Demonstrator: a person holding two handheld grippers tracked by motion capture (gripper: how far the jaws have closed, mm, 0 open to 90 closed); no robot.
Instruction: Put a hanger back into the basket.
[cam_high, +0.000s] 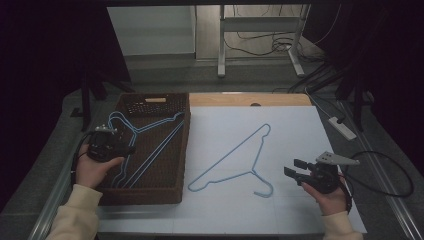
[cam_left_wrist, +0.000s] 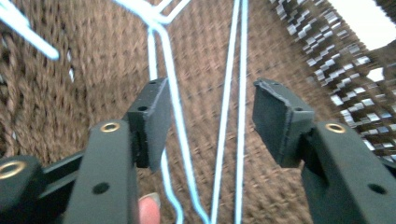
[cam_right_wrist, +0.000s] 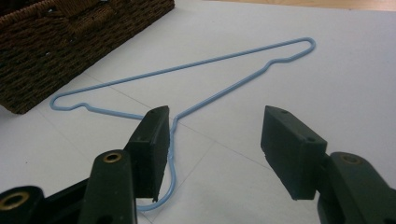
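Note:
A brown wicker basket sits at the table's left with light blue wire hangers lying in it. My left gripper hovers inside the basket, jaws open; in the left gripper view the hanger wires run along the woven floor between and below the pads, untouched. Another blue wire hanger lies flat on the white sheet. My right gripper stands open just right of its hook. In the right gripper view that hanger stretches ahead, with its neck beside the left jaw.
The basket's side stands left of the flat hanger. A strip of wooden tabletop shows behind the sheet. A white power strip and cables lie off the table's right edge, and a metal frame's legs stand beyond.

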